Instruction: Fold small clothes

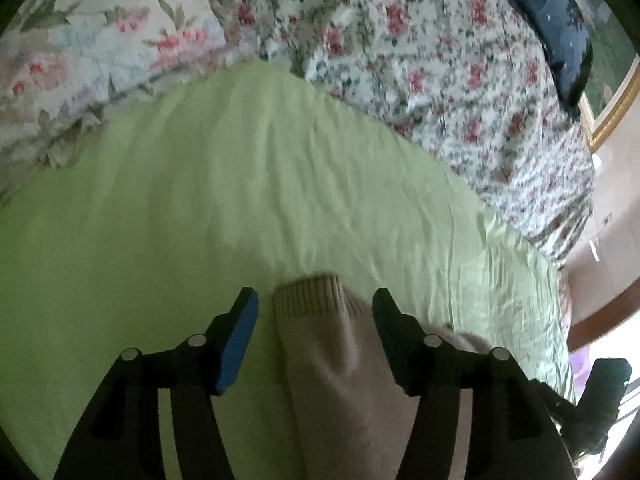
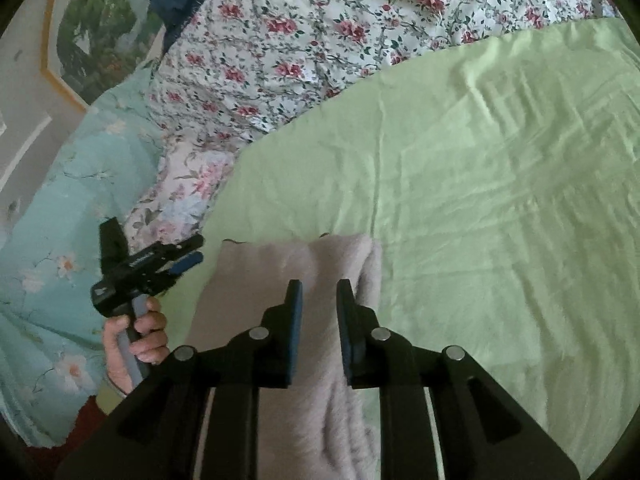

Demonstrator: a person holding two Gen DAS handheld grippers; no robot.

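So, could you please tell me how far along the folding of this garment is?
Partly done: the beige knit garment already lies doubled over on the green sheet, one edge rolled. In hand: the right tool and left tool both straddle it with jaws apart, gripping nothing. Left: closing on the fabric and the final fold.

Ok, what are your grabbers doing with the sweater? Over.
Left gripper open over the sweater cuff. Right gripper partly open around a fold, not clamped. Green sheet around it, nothing in the way.
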